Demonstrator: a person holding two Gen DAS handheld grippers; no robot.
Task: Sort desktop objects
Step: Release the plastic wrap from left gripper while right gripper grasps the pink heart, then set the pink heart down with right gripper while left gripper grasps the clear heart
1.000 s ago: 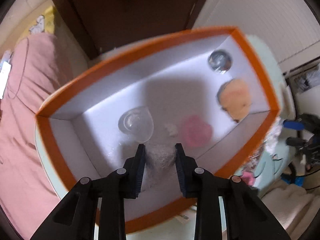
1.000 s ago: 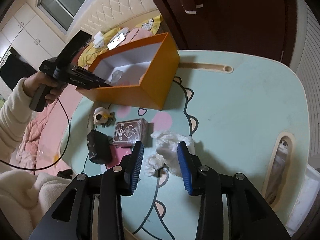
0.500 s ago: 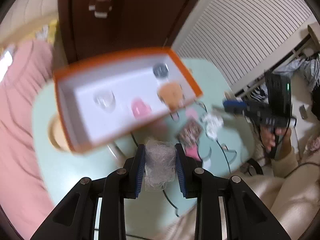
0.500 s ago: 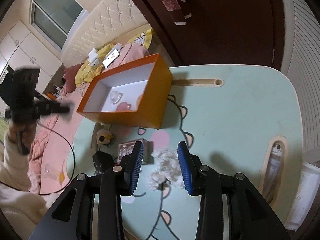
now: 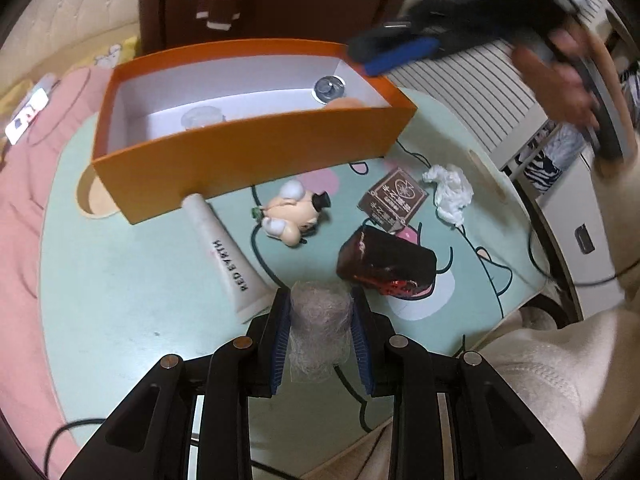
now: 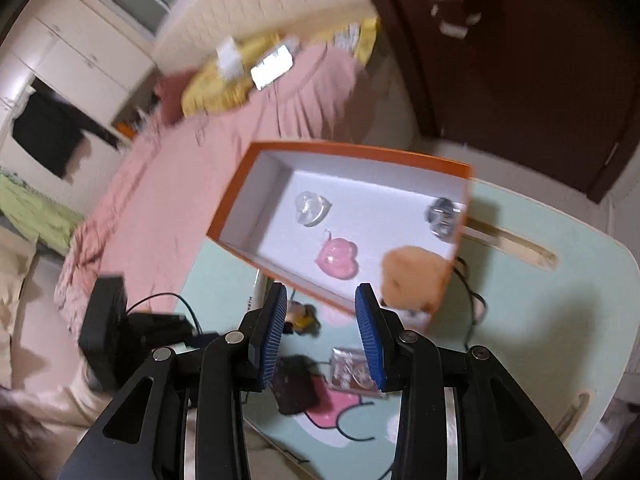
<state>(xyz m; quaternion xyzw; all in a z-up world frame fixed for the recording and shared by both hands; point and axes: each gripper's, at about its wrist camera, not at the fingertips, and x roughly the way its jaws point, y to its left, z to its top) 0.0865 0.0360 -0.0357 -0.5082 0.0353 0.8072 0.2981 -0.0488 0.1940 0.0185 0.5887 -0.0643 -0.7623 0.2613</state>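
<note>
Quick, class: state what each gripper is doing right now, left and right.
Left gripper: shut on a grey fuzzy wad.
Right gripper: open, holding nothing, above the orange box.

Grey fluffy wad [image 5: 319,326] between pads

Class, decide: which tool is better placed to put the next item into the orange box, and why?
Left. The left tool is shut on a grey fluffy ball, facing the orange box. The right tool hangs open and empty above the box.
</note>
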